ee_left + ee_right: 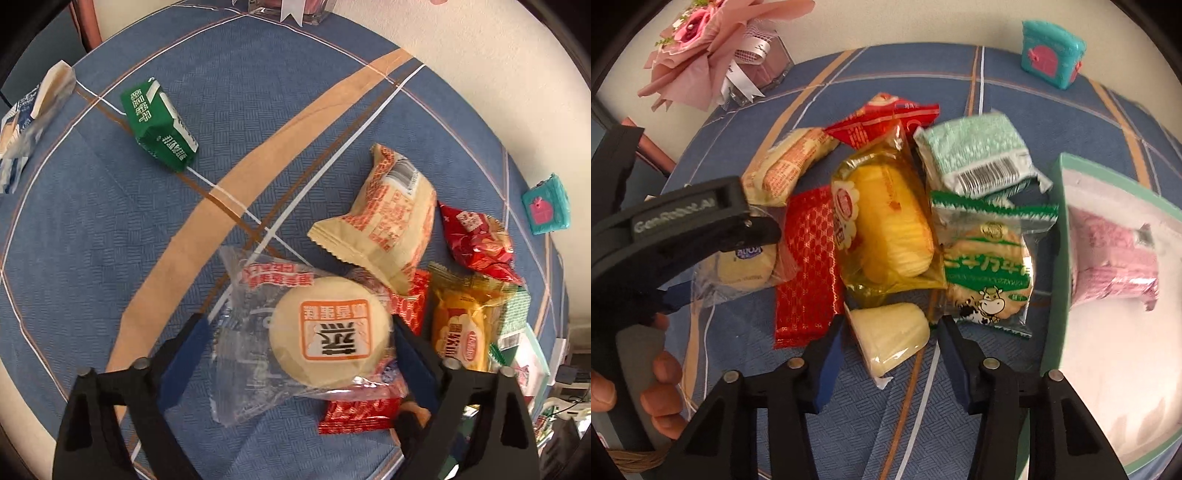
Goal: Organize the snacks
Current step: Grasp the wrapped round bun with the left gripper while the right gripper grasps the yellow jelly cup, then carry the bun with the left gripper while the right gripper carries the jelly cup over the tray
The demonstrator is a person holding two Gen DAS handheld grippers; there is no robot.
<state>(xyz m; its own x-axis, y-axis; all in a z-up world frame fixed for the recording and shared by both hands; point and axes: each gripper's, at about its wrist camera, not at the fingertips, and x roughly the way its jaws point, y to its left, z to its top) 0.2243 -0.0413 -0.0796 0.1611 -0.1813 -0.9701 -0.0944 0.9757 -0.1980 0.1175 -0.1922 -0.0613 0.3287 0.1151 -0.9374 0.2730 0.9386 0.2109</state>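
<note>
- Currently the left gripper has its blue pads on both sides of a round pastry in a clear wrapper; left pad touches the wrapper edge, right pad sits against the pastry side. Looks clamped on it.
- Pastry sits at the near-left edge of the snack pile, partly over a red foil packet.
- Seen from the right wrist camera, the left gripper comes in from the left, tilted down onto that same pastry; the person's hand wraps its handle, fingers curled.
- Right gripper is low over the blue patterned cloth, jaws apart, one on each side of a small pale jelly cup lying on its side. Pads near the cup; contact unclear.
- Pile beyond the cup: yellow cake pack in the middle, red packet left of it, green cow-print cracker pack right of it, mint-green pack with a barcode behind, beige-orange pack at back left.
- Green-rimmed box at the right edge holds a pink packet.
- Well apart from the pile: a green carton and a blue-white pack at far left.
- Teal toy case and pink flower bouquet at the far cloth edge.
</note>
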